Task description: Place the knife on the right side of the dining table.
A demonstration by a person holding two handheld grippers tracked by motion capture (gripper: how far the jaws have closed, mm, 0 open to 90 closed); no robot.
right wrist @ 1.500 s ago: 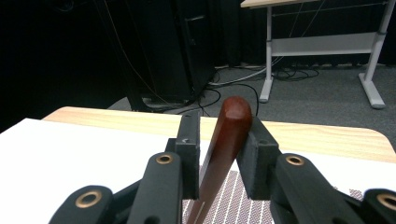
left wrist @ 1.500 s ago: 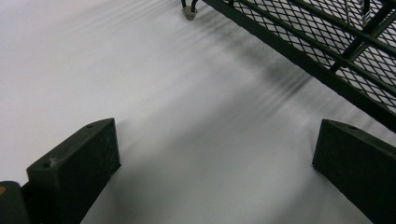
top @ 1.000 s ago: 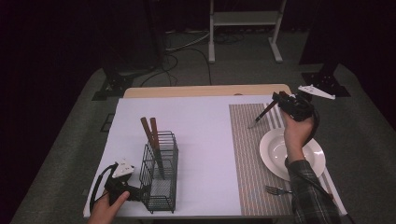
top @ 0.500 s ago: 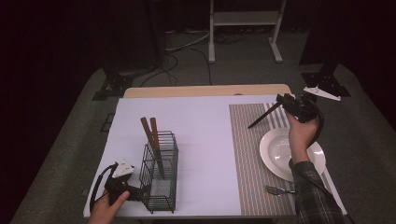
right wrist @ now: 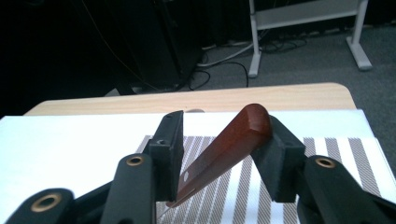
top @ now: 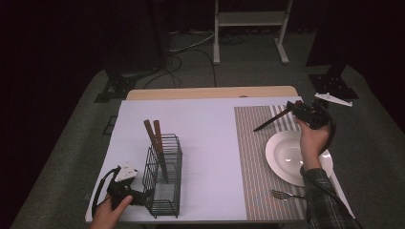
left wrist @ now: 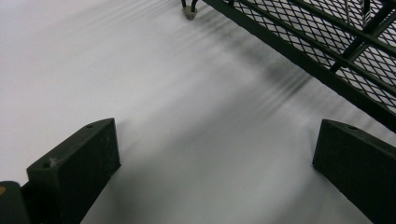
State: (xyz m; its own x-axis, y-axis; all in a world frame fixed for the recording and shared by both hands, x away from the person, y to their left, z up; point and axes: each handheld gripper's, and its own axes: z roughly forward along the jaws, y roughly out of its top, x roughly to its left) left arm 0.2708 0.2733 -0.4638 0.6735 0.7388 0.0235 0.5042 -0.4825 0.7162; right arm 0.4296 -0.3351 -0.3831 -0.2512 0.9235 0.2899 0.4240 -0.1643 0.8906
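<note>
The right gripper (top: 297, 111), held in a person's hand above the far edge of the striped placemat (top: 252, 157), has just been opening its jaws around a wooden-handled knife (right wrist: 224, 148); in the right gripper view the reddish-brown handle leans against one jaw while a clear gap shows on the side of the other, so the grip is loosened rather than clamped. From the high view the knife (top: 271, 119) slants down from the gripper toward the placemat, just beyond the white plate (top: 282, 157) that sits on the mat (whether its tip touches the mat cannot be told). A fork (top: 286, 194) lies on the near part of the placemat, beside the plate's near rim. Well to the left of the placemat, on the white table cover (top: 205, 129), stands a black wire cutlery basket (top: 165, 183) with two wooden handles (top: 155, 138) rising out of it. The left gripper (top: 128, 193) rests low just beside that basket, its jaws spread wide with nothing between them; the left gripper view shows the basket's mesh wall (left wrist: 336, 51) just ahead.
</note>
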